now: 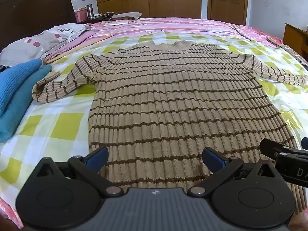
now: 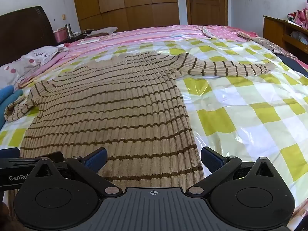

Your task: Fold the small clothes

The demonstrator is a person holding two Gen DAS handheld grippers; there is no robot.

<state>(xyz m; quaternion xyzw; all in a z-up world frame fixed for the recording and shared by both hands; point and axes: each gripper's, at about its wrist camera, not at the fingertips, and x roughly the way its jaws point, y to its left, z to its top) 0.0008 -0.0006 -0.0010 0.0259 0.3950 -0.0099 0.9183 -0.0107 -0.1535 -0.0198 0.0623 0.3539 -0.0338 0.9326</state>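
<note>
A tan ribbed sweater with thin brown stripes (image 1: 173, 100) lies flat on the bed, collar far, hem near, both sleeves spread out. It also shows in the right wrist view (image 2: 115, 111). My left gripper (image 1: 155, 158) is open and empty over the hem's left part. My right gripper (image 2: 154, 158) is open and empty over the hem's right corner. The right gripper's body shows at the right edge of the left wrist view (image 1: 284, 157). The left sleeve cuff (image 1: 41, 92) lies next to blue clothes.
The bed has a green-and-white checked glossy cover (image 2: 240, 115). Blue knit clothes (image 1: 15, 96) lie at the left. A grey pillow (image 1: 34, 42) and pink bedding (image 2: 154, 34) lie farther back. A wooden cabinet (image 2: 284, 32) stands at the right.
</note>
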